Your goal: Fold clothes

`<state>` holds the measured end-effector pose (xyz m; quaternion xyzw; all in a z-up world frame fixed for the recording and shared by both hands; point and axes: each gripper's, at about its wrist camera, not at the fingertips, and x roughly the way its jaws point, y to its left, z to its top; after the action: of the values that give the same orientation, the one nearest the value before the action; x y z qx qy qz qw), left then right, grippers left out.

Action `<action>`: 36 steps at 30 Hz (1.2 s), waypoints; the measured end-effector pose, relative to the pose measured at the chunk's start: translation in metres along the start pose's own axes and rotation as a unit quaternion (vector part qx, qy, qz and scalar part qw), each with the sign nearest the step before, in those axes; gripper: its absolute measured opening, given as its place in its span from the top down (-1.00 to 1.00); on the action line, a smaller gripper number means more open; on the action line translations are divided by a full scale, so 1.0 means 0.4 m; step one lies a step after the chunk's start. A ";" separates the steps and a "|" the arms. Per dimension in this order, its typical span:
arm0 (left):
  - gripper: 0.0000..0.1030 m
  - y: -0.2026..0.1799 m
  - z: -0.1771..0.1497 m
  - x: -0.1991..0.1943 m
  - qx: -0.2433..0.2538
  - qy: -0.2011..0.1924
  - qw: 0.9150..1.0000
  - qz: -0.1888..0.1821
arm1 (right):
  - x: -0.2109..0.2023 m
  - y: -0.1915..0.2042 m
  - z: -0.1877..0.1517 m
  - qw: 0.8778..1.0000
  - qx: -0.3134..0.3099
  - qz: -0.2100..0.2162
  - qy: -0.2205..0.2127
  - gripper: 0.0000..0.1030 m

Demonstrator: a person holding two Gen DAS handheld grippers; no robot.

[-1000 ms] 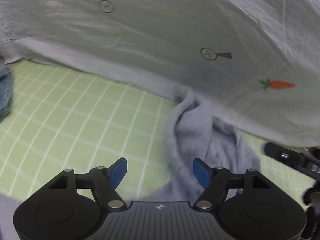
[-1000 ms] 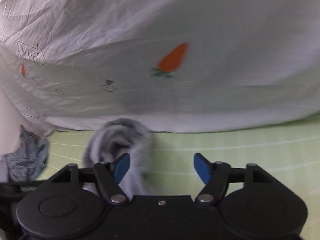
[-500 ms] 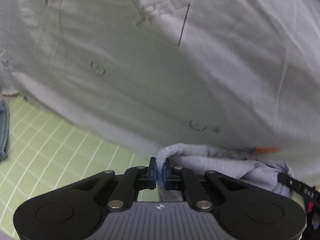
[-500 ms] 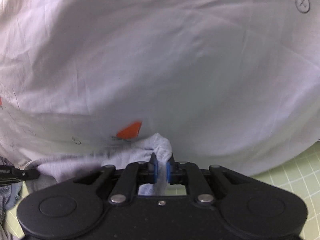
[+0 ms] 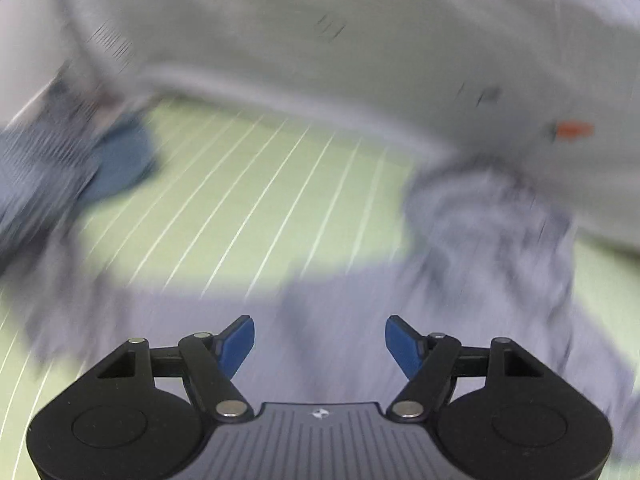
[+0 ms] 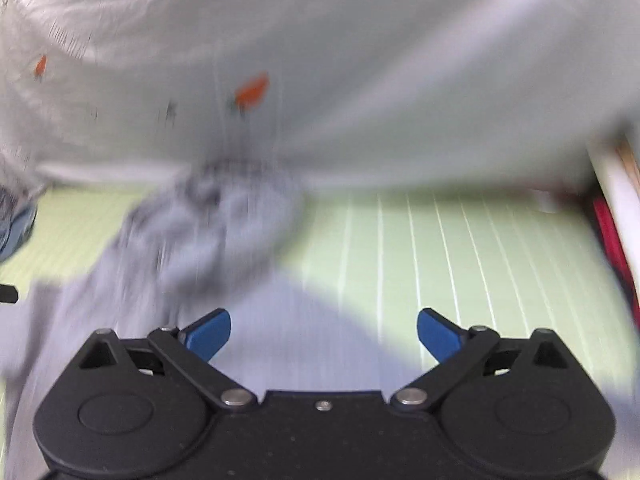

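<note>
Green gridded mat (image 5: 248, 200) under everything, white carrot-print sheet (image 5: 320, 32) draped across the back. Both views heavily motion-blurred, so fabric edges are hard to read. Grey garment (image 5: 488, 240) lies on the mat: bunched heap against the sheet hem, flatter panel spreading toward the cameras, probably one piece. Blue-grey clothes (image 5: 60, 160) smeared at far left. Left gripper (image 5: 320, 344) wide open, holding nothing. Right gripper (image 6: 324, 334) likewise spread and empty.

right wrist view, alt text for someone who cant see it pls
Open right gripper with blue fingertips above a blurred lavender-grey garment spread on a green gridded mat. Behind it hangs a white cloth with orange carrot prints.
</note>
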<state>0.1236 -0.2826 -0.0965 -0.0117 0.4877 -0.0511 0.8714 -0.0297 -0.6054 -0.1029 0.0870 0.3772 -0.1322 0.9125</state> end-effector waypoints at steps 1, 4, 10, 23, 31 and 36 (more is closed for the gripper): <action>-0.42 0.026 -0.038 -0.012 -0.011 0.017 1.000 0.001 | -0.030 -0.009 -0.050 1.000 0.008 0.000 0.020 -0.94; -0.42 0.092 -0.157 -0.044 -0.051 0.061 0.997 -0.003 | -0.098 -0.035 -0.181 0.998 0.033 0.003 0.059 -0.86; -0.32 0.124 -0.286 -0.070 -0.061 0.081 0.994 -0.030 | -0.139 -0.043 -0.319 0.994 0.049 0.035 0.095 -0.16; 0.92 0.197 -0.269 -0.091 -0.032 0.044 0.995 -0.079 | -0.242 0.033 -0.371 0.993 0.089 0.006 0.075 0.86; 0.38 0.264 -0.231 -0.120 0.008 0.056 0.996 -0.064 | -0.256 0.130 -0.436 0.985 0.130 -0.028 0.110 0.59; -0.48 0.214 -0.221 -0.212 0.009 0.017 0.998 -0.060 | -0.303 0.088 -0.391 0.990 0.121 -0.031 0.071 -0.39</action>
<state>0.0110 -0.1863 -0.0768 -0.0318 0.5005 -0.1080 0.8584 -0.2057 -0.5103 -0.1242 0.1944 0.4251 -0.1991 0.8613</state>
